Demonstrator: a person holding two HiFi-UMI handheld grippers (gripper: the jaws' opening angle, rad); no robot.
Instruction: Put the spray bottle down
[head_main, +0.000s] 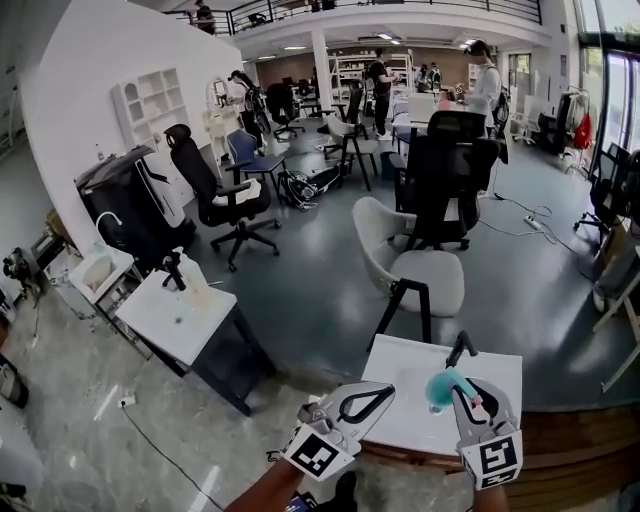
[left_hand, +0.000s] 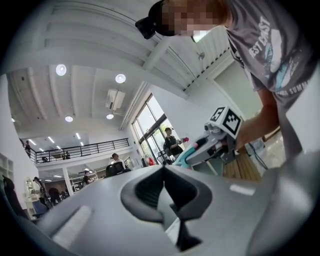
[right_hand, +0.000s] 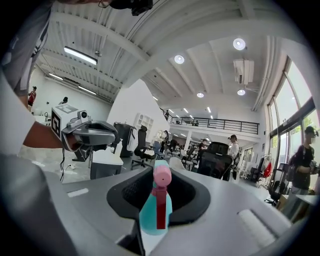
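Note:
A teal spray bottle (head_main: 445, 388) with a pink nozzle is in my right gripper (head_main: 461, 352), which is shut on it, low at the right of the head view. It hangs over a white table (head_main: 420, 415). In the right gripper view the spray bottle (right_hand: 155, 212) stands upright between the jaws, pink head up. My left gripper (head_main: 384, 396) is beside it to the left, over the table's near corner, shut with nothing in it. In the left gripper view the jaw tips meet. That view also has the right gripper (left_hand: 212, 145) with the bottle (left_hand: 182, 159).
A white shell chair (head_main: 410, 270) stands just beyond the white table. Another white table (head_main: 175, 320) at the left carries a spray bottle (head_main: 190, 285). Black office chairs (head_main: 225, 195) and several people fill the hall behind. A wooden ledge (head_main: 580, 450) runs along the right.

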